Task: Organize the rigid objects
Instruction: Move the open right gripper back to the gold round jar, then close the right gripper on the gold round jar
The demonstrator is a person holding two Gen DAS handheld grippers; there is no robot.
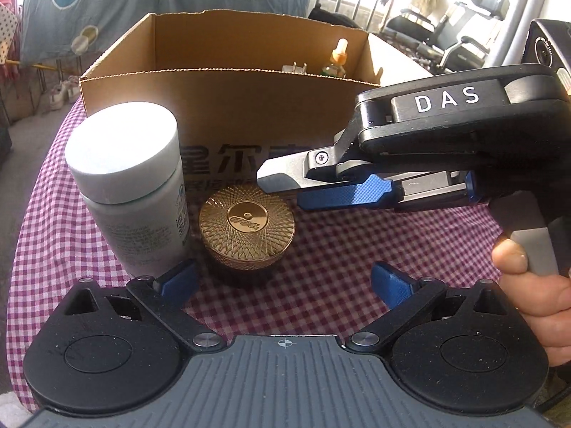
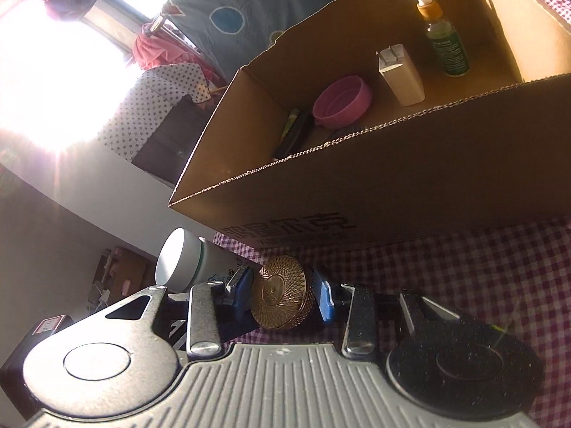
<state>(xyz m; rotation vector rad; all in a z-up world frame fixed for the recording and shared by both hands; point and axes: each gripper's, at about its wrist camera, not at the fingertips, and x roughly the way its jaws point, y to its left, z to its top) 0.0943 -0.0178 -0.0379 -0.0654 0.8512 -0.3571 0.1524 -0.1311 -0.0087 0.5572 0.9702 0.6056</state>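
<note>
The gold jar (image 1: 247, 225) sits on the checked table (image 1: 357, 249), just right of the white bottle (image 1: 132, 185), near the cardboard box (image 1: 228, 107). The right tool (image 2: 285, 294) straddles its lid; whether the pads (image 2: 326, 299) press is unclear. The left tool (image 1: 283, 281) hangs spread, empty. Inside the box, a dropper bottle (image 2: 444, 42), charger (image 2: 401, 75) and pink lid (image 2: 342, 101) show; dark items beside them are indistinct.
</note>
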